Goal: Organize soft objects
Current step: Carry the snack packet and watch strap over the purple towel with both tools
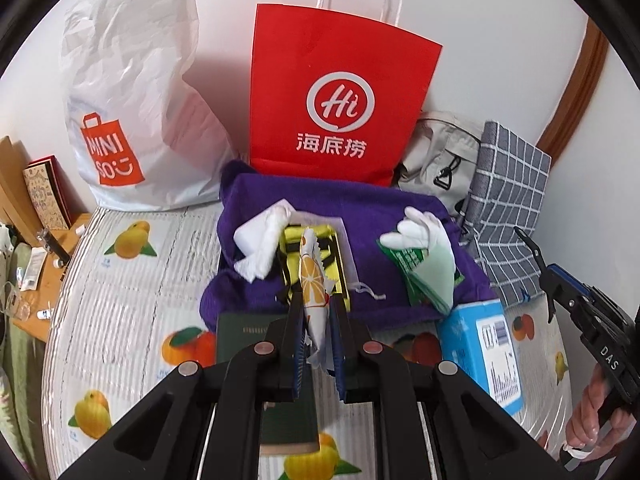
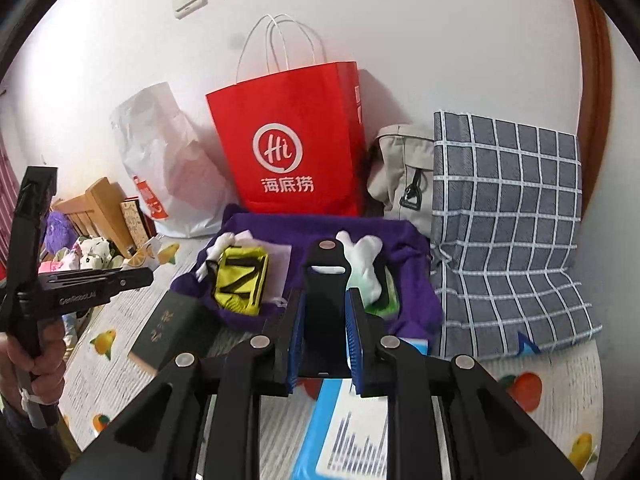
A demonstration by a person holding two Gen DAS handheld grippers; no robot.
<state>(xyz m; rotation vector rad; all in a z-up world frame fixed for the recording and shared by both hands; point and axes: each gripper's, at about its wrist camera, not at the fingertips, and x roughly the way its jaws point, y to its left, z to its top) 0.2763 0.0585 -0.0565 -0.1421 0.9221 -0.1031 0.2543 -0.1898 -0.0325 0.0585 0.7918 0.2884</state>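
Grip check, both sides. Left gripper (image 1: 316, 308) is clamped on a thin sachet (image 1: 313, 280) with an orange-slice print — it stands up between the pads, clear of the pile, so I'd say it's being carried off for sorting. Right gripper (image 2: 325, 304) is closed on a flat black piece with a slot (image 2: 325, 264), pinched at its lower part so the slotted end sticks out ahead; what that piece is I can't tell.

Rest of the soft stuff sits on the purple cloth (image 1: 256, 280), which is spread on the fruit-print mat (image 1: 132, 280) in front of the red paper bag (image 1: 340, 92). On the cloth: a yellow pouch with black straps (image 2: 240, 280), a white crumpled tissue (image 1: 260, 240) beside it, a white glove (image 1: 420, 228) lying on a green packet (image 1: 428, 276). A dark book (image 2: 172, 328) and a blue box (image 1: 480, 344) lie just off the cloth's near edge — hard items, probably left out on purpose.

White shopping bag (image 1: 132, 100), beige bag (image 2: 400, 168) and checked cushion (image 2: 508, 208) lean on the wall, likely candidates for where things go.
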